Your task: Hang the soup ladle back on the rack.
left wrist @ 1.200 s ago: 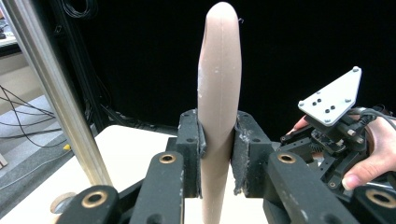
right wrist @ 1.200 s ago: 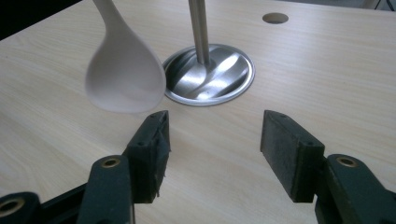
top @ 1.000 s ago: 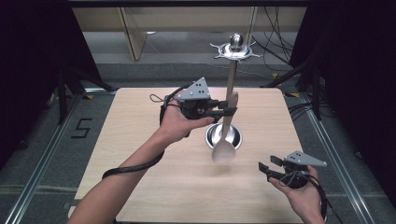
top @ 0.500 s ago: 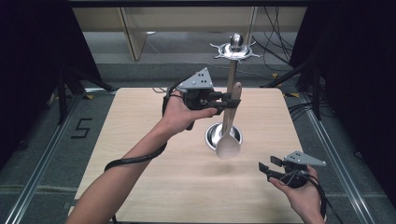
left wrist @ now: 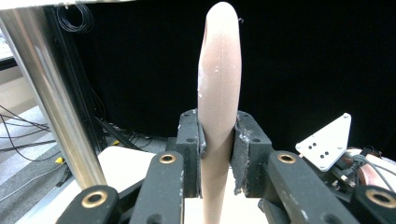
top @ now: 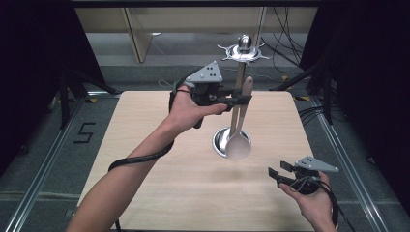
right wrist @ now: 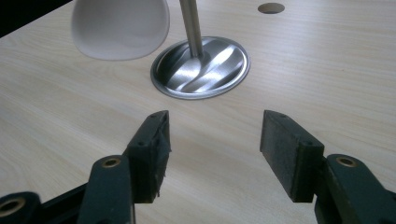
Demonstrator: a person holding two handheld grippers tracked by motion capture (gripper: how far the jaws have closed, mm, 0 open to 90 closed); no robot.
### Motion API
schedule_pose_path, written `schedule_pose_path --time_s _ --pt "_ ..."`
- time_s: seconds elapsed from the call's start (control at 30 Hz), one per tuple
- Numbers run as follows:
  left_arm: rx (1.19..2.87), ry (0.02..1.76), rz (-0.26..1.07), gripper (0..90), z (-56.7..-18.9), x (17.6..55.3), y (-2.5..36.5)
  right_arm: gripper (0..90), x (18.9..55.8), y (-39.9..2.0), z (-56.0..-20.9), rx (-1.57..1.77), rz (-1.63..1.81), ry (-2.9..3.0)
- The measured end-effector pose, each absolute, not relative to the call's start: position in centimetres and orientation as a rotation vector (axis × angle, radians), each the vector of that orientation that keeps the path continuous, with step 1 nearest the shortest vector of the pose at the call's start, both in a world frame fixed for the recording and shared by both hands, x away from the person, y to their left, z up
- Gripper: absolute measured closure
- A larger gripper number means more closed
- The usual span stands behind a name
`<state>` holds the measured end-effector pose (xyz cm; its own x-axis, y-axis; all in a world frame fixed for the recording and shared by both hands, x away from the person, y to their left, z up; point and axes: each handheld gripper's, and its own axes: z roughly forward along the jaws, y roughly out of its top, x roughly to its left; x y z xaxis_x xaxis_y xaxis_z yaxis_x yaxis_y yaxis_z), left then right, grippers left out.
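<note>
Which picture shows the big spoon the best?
The high view: there the whole spoon hangs bowl down beside the stand's pole, clamped at the handle by the left gripper. The left gripper view shows its handle pinched between the jaws. The right gripper view catches the pale bowl above the table.

pale wooden spoon (top: 240,126), black tongs (left wrist: 217,140)

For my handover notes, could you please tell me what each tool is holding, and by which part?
The left tool grips the spoon by its handle, bowl hanging down. The right tool is open, holding nothing.
</note>
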<state>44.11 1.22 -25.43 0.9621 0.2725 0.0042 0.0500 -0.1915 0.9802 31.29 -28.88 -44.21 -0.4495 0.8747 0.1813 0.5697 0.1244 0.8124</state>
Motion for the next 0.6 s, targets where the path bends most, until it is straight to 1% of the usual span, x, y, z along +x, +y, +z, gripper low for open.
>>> schedule_pose_path --time_s 0.6 --pt "1.754 0.25 0.195 73.7 -24.33 44.78 0.91 43.4 31.38 -29.03 -44.29 1.383 1.252 2.051"
